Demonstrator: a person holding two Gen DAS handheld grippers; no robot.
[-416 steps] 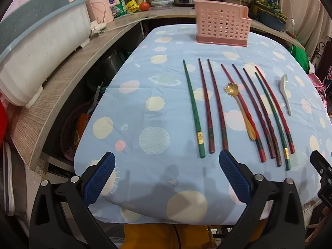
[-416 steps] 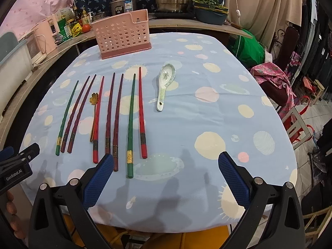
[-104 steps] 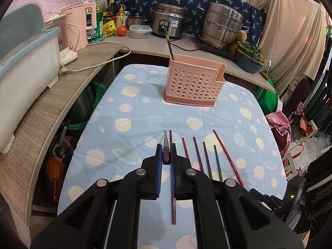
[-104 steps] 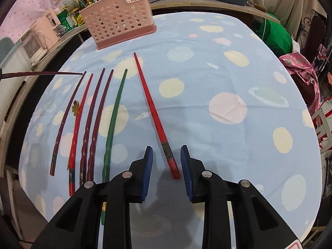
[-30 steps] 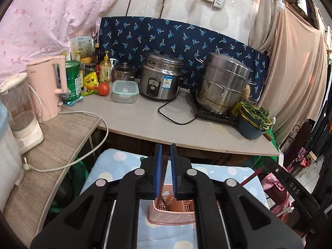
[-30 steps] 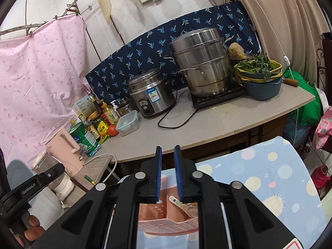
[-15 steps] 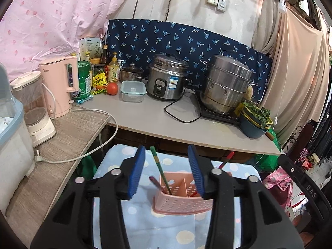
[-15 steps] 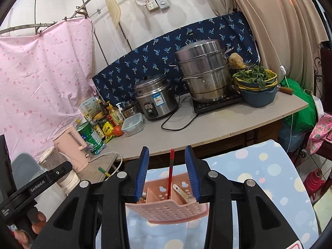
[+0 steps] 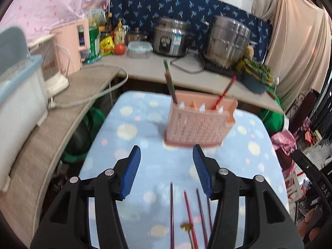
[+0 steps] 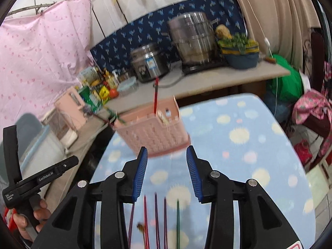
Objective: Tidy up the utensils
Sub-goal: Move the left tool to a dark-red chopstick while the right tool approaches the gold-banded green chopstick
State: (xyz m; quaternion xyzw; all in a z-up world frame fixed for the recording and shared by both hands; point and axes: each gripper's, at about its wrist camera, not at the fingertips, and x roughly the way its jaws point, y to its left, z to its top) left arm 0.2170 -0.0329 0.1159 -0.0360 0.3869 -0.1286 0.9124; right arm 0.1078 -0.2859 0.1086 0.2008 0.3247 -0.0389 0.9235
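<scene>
Left gripper (image 9: 166, 171) jaws spread wide, nothing between them. Pink utensil holder (image 9: 197, 124) at 12 o'clock on the dotted tablecloth (image 9: 132, 128), with a green chopstick (image 9: 170, 83) leaning at its 11 o'clock corner and a red chopstick (image 9: 225, 89) at 1 o'clock. Loose chopsticks (image 9: 171, 211) lie at 6 o'clock with the gold spoon (image 9: 186, 226). Right gripper (image 10: 167, 173) also wide, empty; holder (image 10: 153, 132) at its 12 o'clock, green chopstick (image 10: 177, 222) on the cloth at 6.
</scene>
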